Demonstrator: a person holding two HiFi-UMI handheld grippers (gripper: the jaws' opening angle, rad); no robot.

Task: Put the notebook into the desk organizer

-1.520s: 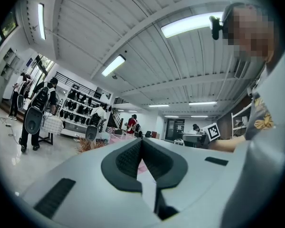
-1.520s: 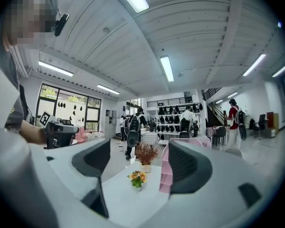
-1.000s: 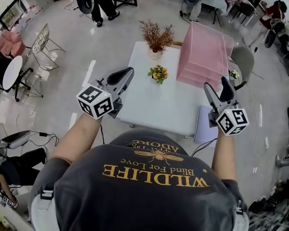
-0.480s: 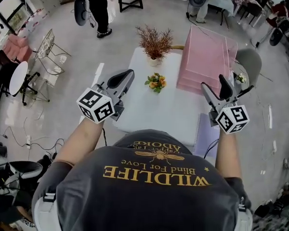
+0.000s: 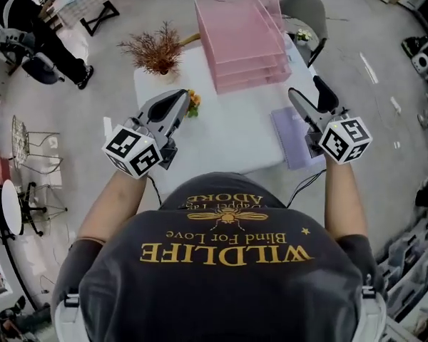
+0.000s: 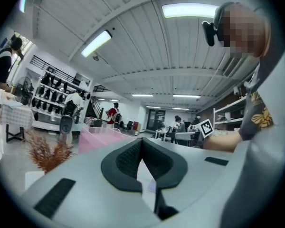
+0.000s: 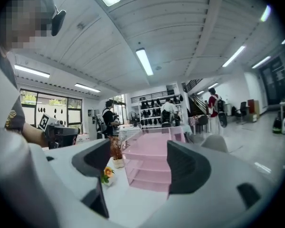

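Evidently the pick-up is the step in hand, since neither tool holds anything. The left gripper [image 5: 177,100] hovers over the near left part of the white rectangular table [image 5: 228,134], its jaws pressed together on nothing; its own view shows the dark pads meeting. Just beyond it stands a small pot of orange and yellow flowers [image 5: 194,102], and farther back a vase of dried reddish-brown stems [image 5: 154,48]. Toward the far right of the table sits the pink translucent three-tier desk organizer [image 5: 244,34], its open fronts turned to the person. The thin lavender notebook [image 5: 285,140] lies flat at the table's near right edge, near the organizer but apart from it, and it seems to reach a little past the edge. The right gripper [image 5: 307,95] hangs over it with jaws spread wide and nothing between them; its view looks through the gap at the pink trays.

To do this well, I judge the right gripper should tip down and take the notebook by its outer edge, one jaw over the cover and one under. A flat book offers little to pinch from above. A bite near the middle of that edge should stop it sagging or fanning open. Carried level and square to a tier's front, it should slide in cleanly. The left gripper could steady the light organizer against being pushed back, keeping clear of the flowers.
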